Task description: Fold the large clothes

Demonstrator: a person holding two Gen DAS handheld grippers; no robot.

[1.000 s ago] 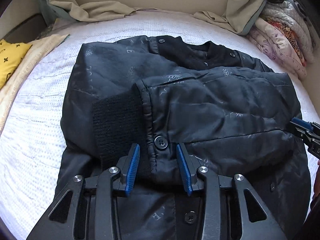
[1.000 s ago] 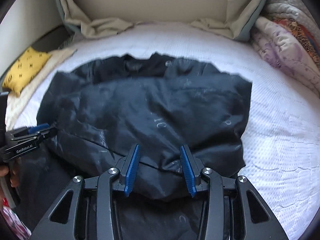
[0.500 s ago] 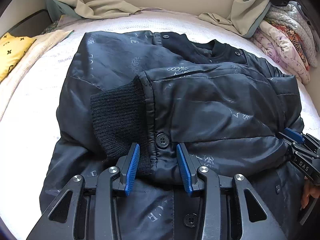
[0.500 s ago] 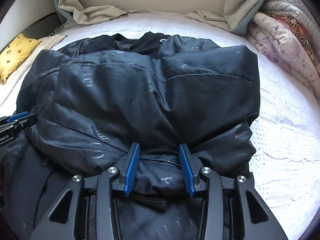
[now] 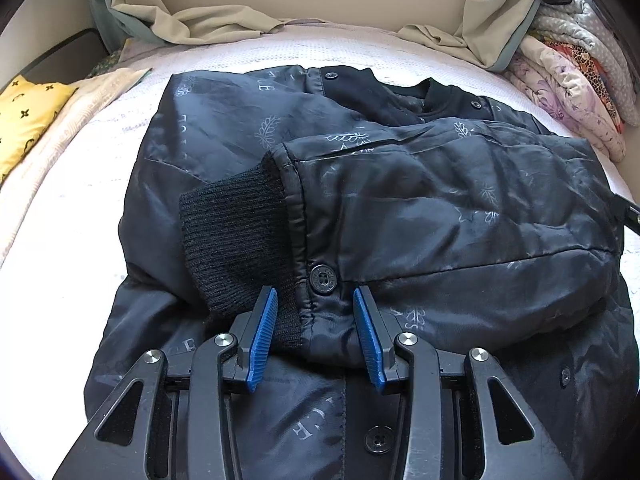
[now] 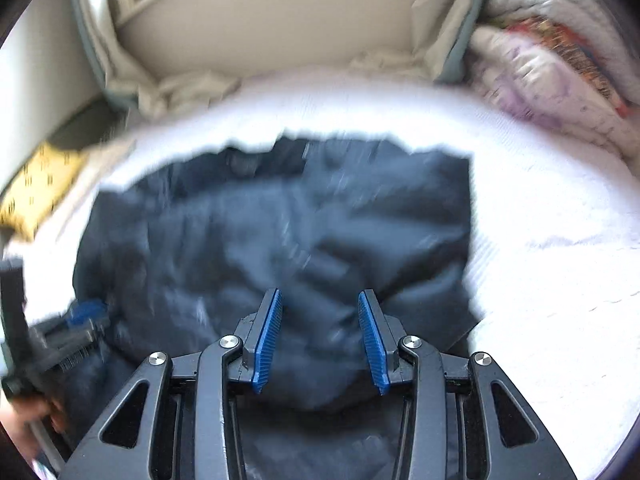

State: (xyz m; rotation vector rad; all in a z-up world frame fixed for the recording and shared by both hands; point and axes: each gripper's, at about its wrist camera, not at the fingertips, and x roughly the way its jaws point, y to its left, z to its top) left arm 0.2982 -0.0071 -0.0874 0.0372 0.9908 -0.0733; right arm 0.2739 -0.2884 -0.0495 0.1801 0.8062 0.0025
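A black jacket (image 5: 360, 208) lies spread on the white bed (image 5: 48, 280), collar toward the headboard, one sleeve (image 5: 440, 216) folded across its chest. The left tongs (image 5: 314, 334) pinch that sleeve where the knit cuff (image 5: 236, 240) meets the shiny fabric beside a button (image 5: 322, 278), seemingly pinning the fold flat so it cannot slide back. The right tongs (image 6: 320, 340) sit over the jacket's bunched right side; that view is smeared, so I cannot tell whether they grip cloth or merely straddle it. Folded bedding (image 5: 572, 84) is stacked at the right.
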